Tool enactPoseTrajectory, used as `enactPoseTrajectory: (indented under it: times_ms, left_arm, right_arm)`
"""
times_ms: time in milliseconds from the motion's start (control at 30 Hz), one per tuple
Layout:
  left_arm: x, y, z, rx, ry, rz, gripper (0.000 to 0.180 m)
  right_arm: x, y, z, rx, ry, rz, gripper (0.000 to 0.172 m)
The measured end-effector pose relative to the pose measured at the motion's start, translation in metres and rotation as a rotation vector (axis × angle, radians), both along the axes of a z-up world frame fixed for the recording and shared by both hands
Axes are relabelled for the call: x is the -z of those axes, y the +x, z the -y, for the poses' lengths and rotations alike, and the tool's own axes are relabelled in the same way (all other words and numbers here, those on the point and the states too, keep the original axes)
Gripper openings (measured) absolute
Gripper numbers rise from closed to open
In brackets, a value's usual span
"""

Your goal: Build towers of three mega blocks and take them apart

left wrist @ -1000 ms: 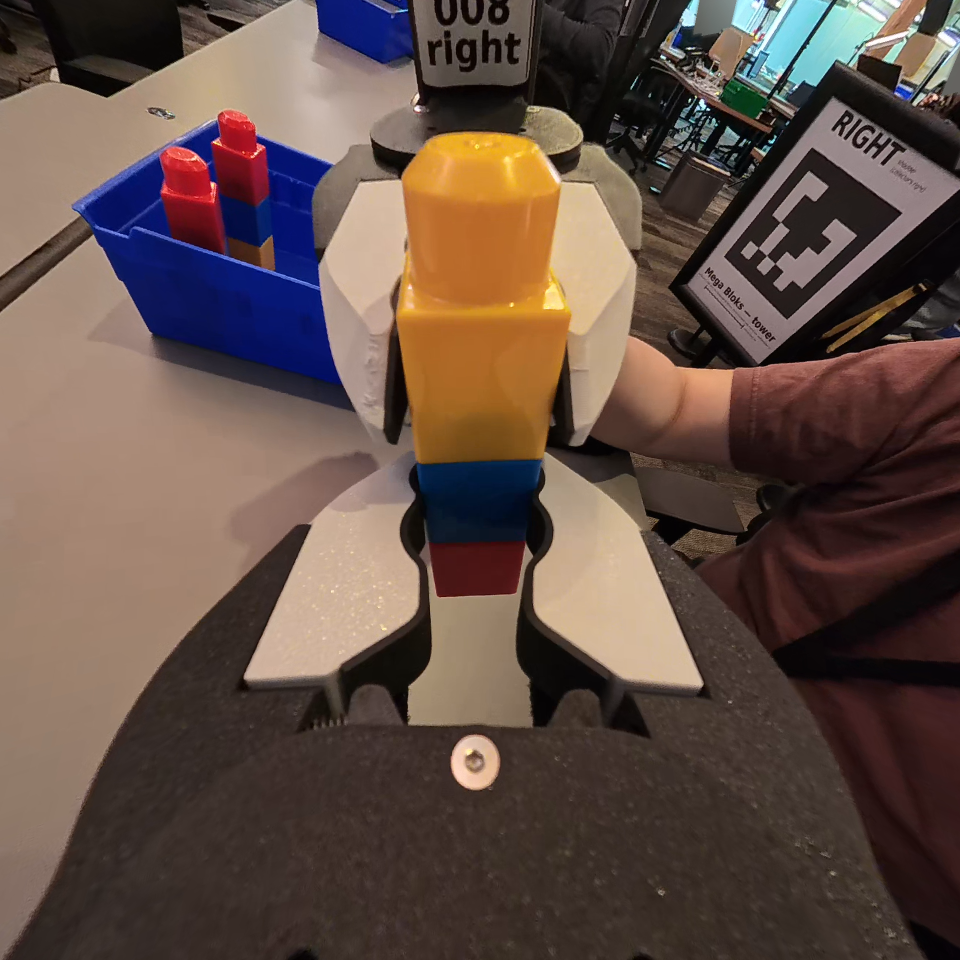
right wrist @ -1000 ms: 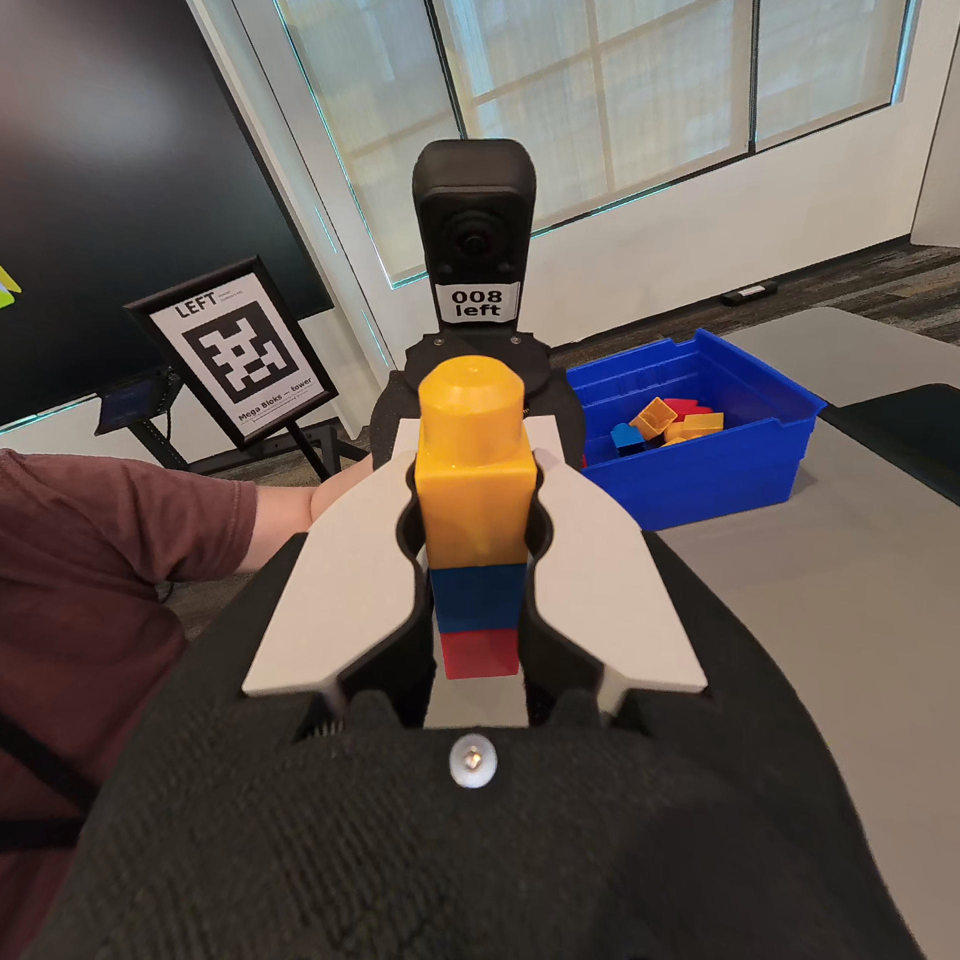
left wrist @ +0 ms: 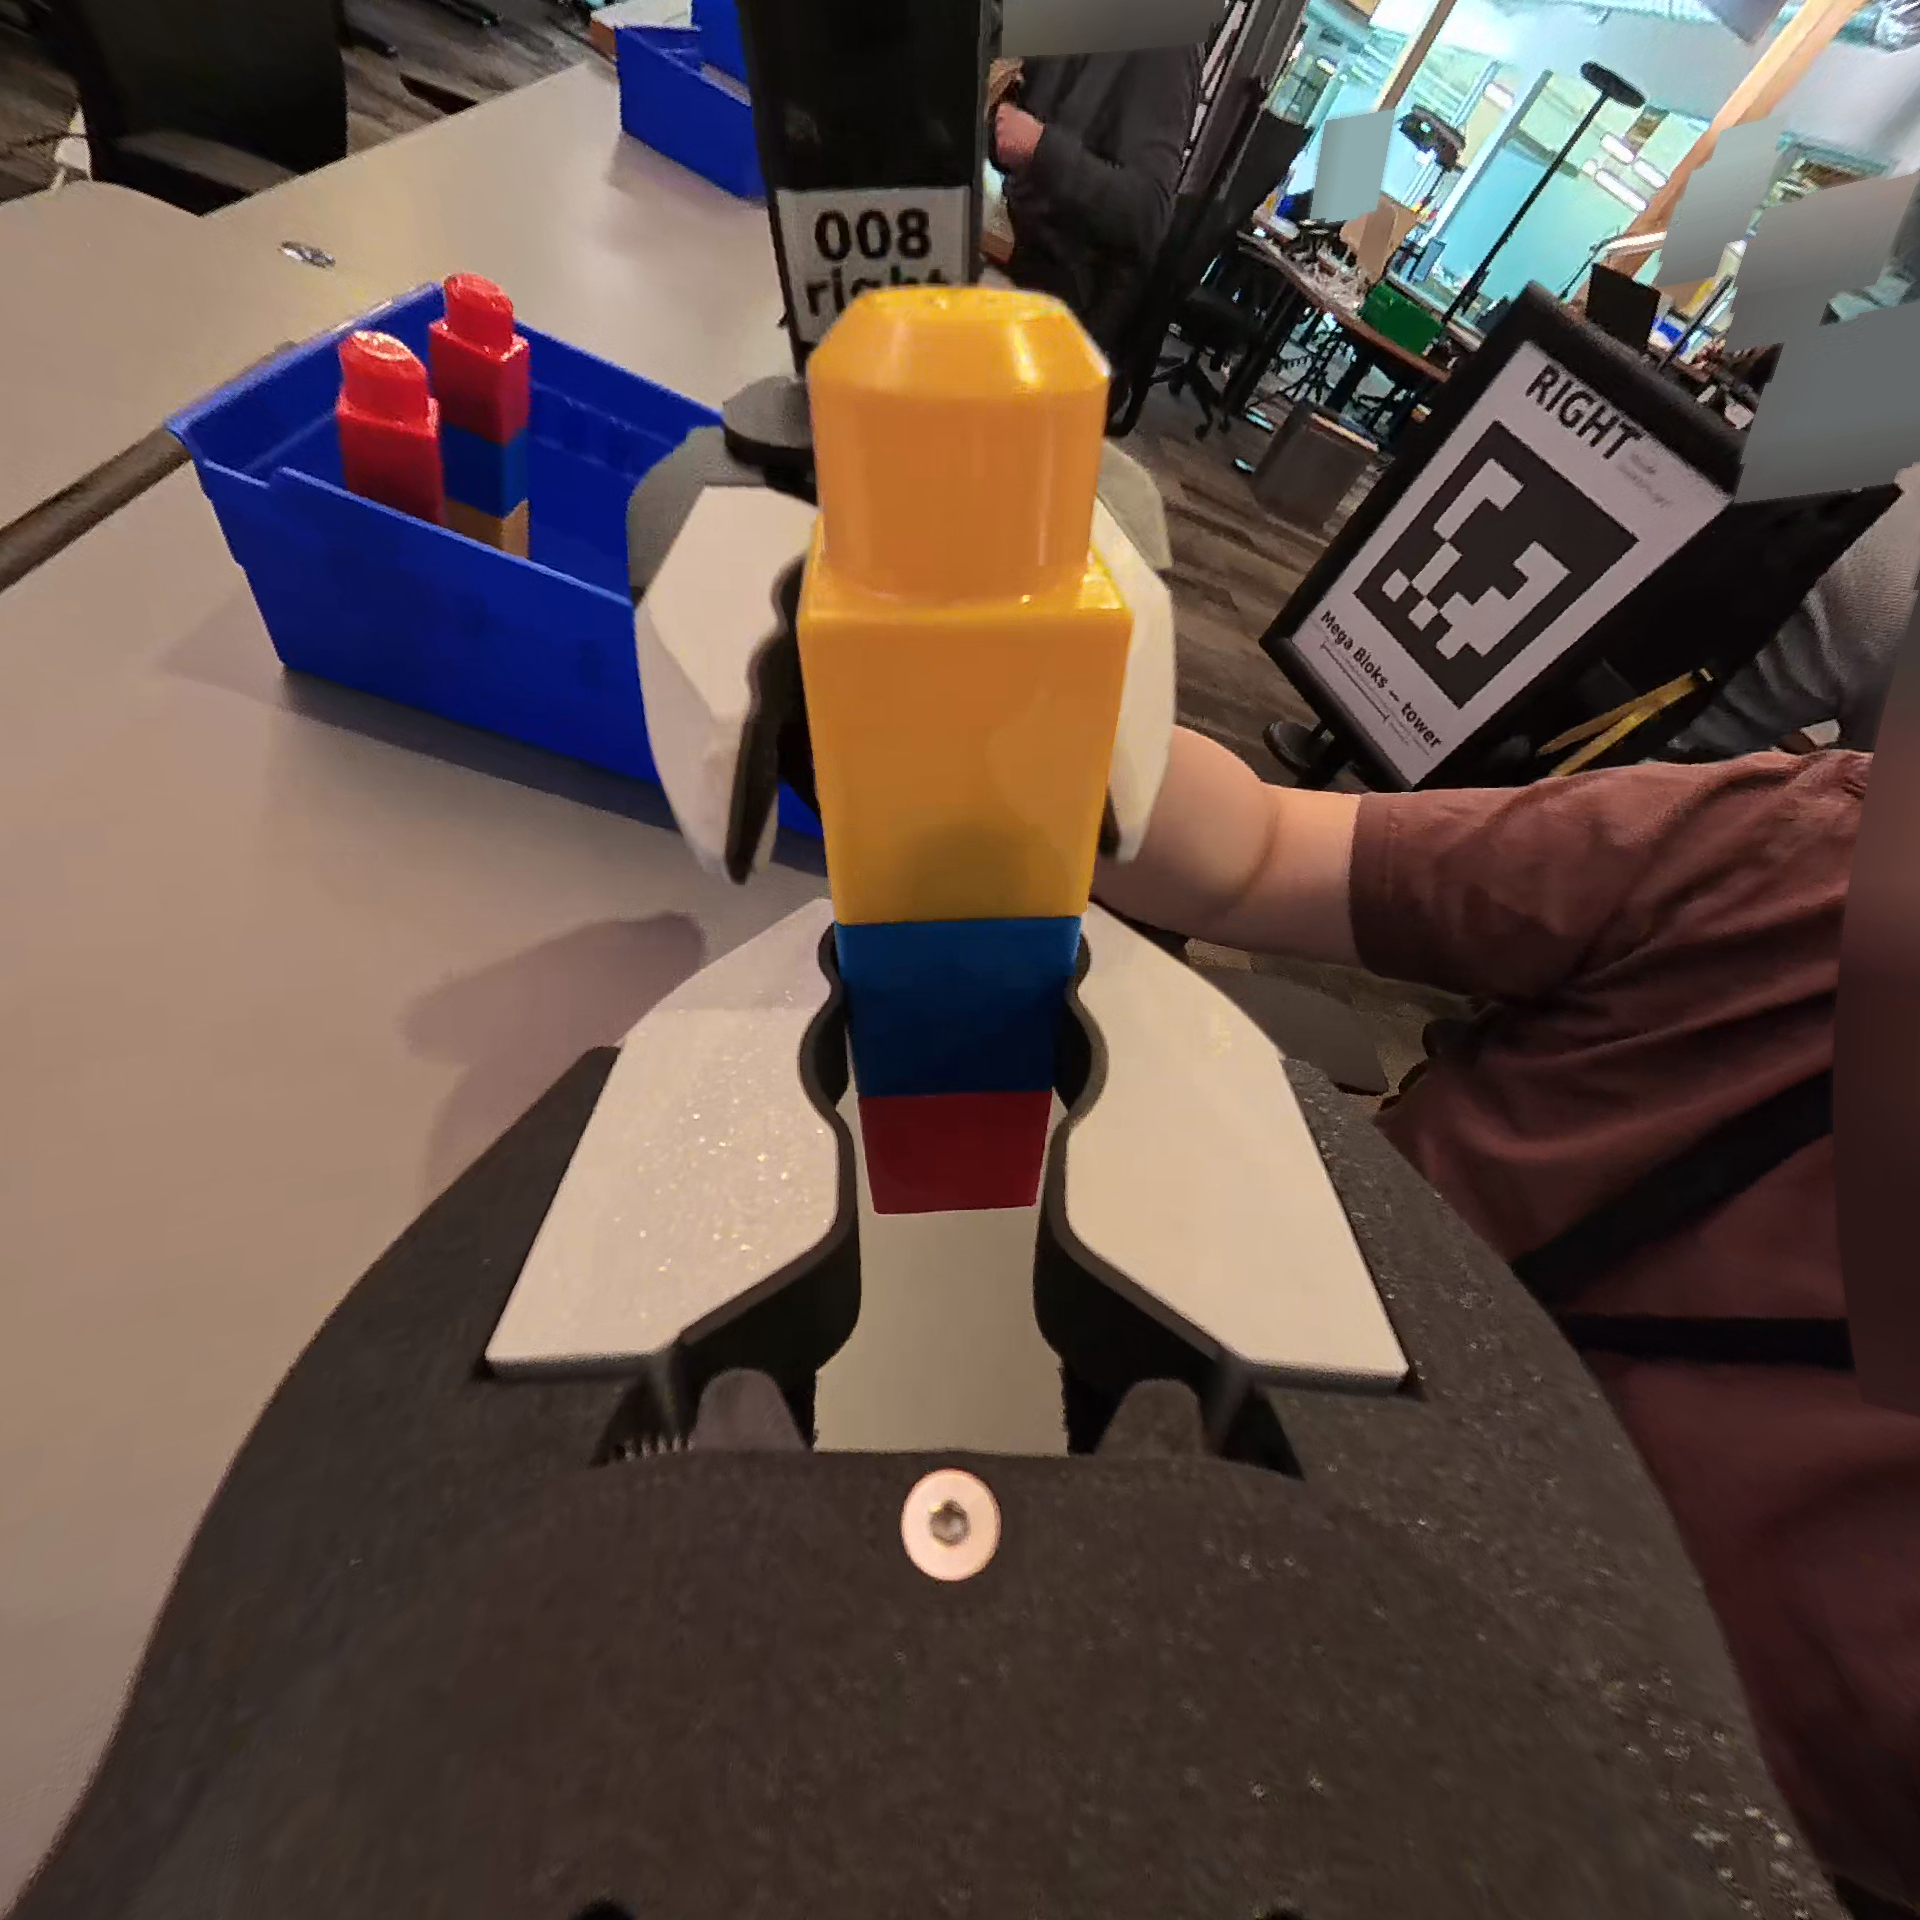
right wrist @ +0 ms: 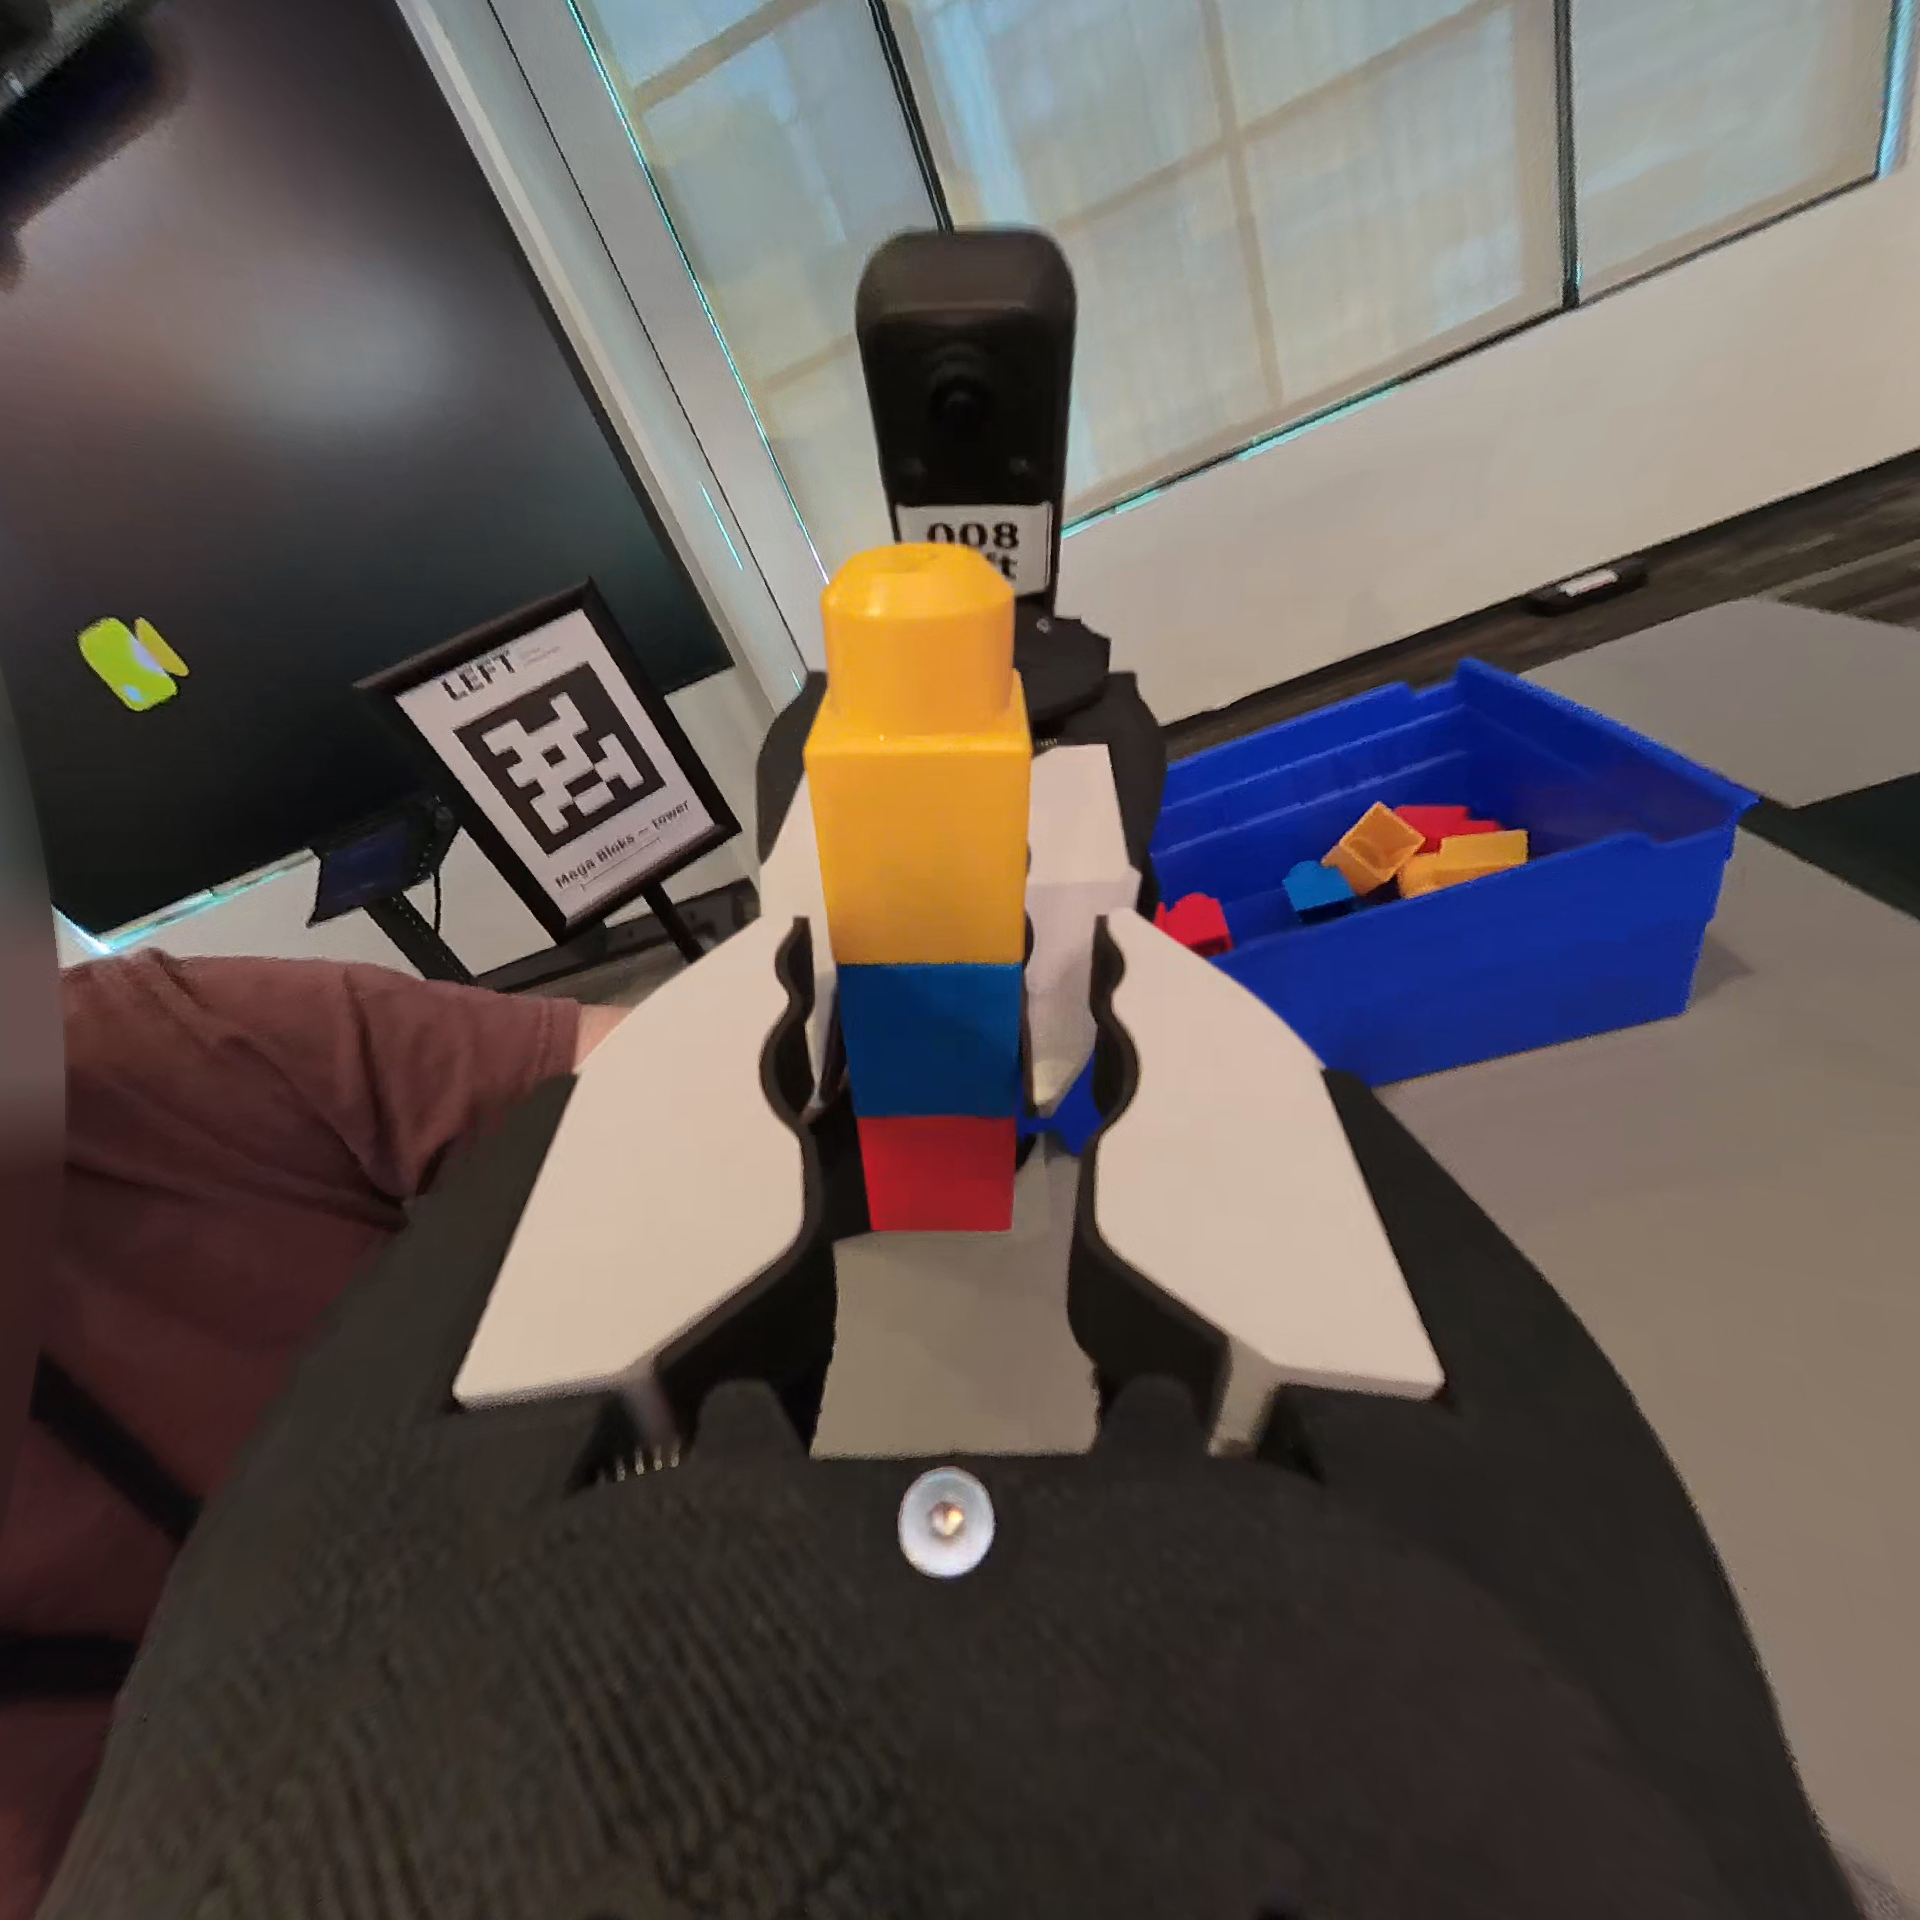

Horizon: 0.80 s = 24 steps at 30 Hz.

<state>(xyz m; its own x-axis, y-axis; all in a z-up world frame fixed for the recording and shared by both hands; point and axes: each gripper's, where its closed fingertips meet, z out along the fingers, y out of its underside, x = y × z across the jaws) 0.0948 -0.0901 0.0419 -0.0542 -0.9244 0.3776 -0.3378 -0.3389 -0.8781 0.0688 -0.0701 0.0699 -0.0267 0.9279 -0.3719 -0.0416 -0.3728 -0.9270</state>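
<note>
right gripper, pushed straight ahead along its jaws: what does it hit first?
Likely the three-block tower, which stands between the open jaws of the right gripper, with gaps at both sides. Right behind it is the left gripper, which holds the tower. Depth is unclear.

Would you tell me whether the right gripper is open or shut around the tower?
Open: the right gripper's pads stand clear of the tower's blue block on both sides.

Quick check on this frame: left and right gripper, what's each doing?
Left gripper: closed on the blue block of the yellow-blue-red tower.
Right gripper: open, with gaps between its pads and the tower.
</note>
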Motion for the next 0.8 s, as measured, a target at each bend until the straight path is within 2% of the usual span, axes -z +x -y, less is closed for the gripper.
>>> enactPoseTrajectory:
  times_ms: [67, 100, 167, 233, 300, 367, 433, 533, 567, 633, 700, 800]
  left_arm:
    - [0.007, 0.002, 0.0, -0.002, 0.011, -0.037, 0.037]
    - [0.009, 0.002, 0.001, 0.001, 0.009, -0.045, 0.042]
    - [0.006, 0.001, 0.002, -0.001, -0.014, -0.037, 0.071]
    - [-0.004, -0.007, -0.003, -0.037, 0.02, -0.01, 0.079]
    - [-0.016, -0.018, -0.01, -0.084, 0.048, 0.025, 0.08]
    - [-0.026, -0.03, -0.016, -0.128, 0.061, 0.05, 0.076]
    - [-0.032, -0.039, -0.02, -0.162, 0.066, 0.068, 0.073]
    - [-0.039, -0.045, -0.021, -0.181, 0.082, 0.082, 0.072]
    - [-0.041, -0.045, -0.02, -0.181, 0.086, 0.085, 0.072]
    - [-0.041, -0.046, -0.019, -0.174, 0.086, 0.081, 0.072]
    - [-0.042, -0.046, -0.02, -0.176, 0.085, 0.086, 0.071]
    - [-0.047, -0.048, -0.022, -0.174, 0.067, 0.116, 0.068]
  right_arm:
    - [0.004, -0.002, 0.004, -0.02, 0.031, 0.024, 0.036]
    - [0.007, -0.002, 0.004, -0.015, 0.035, 0.052, 0.036]
    - [0.008, 0.004, 0.001, -0.007, 0.033, 0.092, 0.036]
    - [-0.006, 0.018, -0.002, -0.005, 0.007, 0.029, 0.036]
    - [-0.015, 0.041, -0.012, 0.056, 0.012, 0.042, 0.036]
    - [-0.028, 0.08, -0.029, 0.22, 0.122, 0.077, 0.036]
    - [-0.046, 0.141, -0.053, 0.494, 0.246, 0.09, 0.036]
    - [-0.06, 0.252, -0.08, 0.954, 0.276, 0.009, 0.036]
    - [-0.053, 0.284, -0.084, 1.089, 0.253, -0.008, 0.036]
    - [-0.022, 0.314, -0.086, 1.172, 0.195, -0.005, 0.036]
    - [0.018, 0.319, -0.091, 1.168, 0.114, 0.042, 0.036]
    - [0.063, 0.297, -0.101, 1.051, 0.024, 0.134, 0.037]
